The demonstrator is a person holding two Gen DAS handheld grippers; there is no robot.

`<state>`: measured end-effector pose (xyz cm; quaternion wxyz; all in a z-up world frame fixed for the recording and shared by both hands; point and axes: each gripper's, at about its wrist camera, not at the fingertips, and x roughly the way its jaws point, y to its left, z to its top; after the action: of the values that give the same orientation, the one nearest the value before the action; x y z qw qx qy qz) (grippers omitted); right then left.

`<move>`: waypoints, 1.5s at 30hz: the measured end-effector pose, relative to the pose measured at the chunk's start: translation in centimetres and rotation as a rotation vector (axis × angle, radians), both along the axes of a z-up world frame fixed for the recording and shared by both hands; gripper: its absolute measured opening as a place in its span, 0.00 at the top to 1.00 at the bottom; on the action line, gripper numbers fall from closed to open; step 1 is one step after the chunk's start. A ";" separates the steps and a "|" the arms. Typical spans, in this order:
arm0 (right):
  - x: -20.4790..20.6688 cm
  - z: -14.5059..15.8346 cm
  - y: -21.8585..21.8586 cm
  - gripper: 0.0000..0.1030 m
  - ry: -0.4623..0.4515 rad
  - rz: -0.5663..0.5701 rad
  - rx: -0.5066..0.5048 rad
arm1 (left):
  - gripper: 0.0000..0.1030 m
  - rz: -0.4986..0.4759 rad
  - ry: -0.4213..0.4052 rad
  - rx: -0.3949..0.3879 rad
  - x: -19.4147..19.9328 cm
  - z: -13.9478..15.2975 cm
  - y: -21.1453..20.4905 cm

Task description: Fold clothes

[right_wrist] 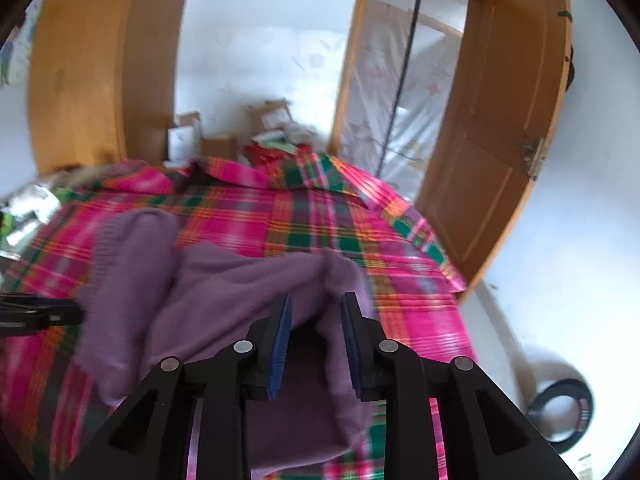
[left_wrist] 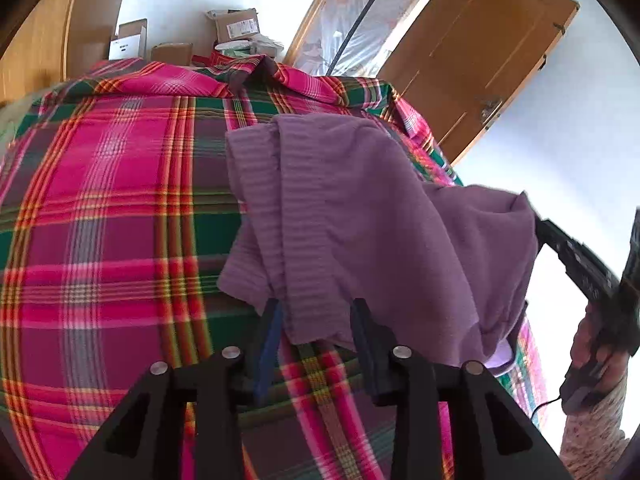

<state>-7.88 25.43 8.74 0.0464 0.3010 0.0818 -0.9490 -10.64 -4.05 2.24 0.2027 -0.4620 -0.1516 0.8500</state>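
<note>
A purple knit sweater (left_wrist: 360, 216) lies bunched on the plaid-covered bed (left_wrist: 100, 208), partly lifted at two points, so the step in hand looks like spreading or turning it before a fold. The left gripper (left_wrist: 316, 320) has its blue-padded jaws apart with a ribbed edge hanging between them; whether they pinch it I cannot tell. The right gripper (right_wrist: 314, 320) also stands apart, with cloth bulging into the gap, its grip equally unclear. The next move probably calls for both grippers to close firmly on the edges, then draw the sweater flat. Cardboard boxes (left_wrist: 236, 26) sit beyond the bed's far end, and an open wooden door (right_wrist: 508, 140) stands to the right, well clear of the work.
</note>
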 end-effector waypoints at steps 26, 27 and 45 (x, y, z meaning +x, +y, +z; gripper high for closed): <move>2.5 -6.7 -11.0 0.57 -0.160 0.401 0.077 | 0.74 0.180 -0.101 0.203 -2.4 0.6 -1.8; 2.3 -6.6 -11.0 0.57 -0.162 0.391 0.067 | 0.74 0.185 -0.088 0.212 -2.3 0.9 -2.0; 2.7 -5.0 -11.5 0.57 -0.113 0.347 -0.029 | 0.74 0.254 0.134 0.337 0.7 7.8 -5.5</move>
<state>-5.20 13.93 3.74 0.2182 0.3345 0.1160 -0.9094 -9.95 -9.59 10.06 0.1778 -0.3412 -0.3348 0.8601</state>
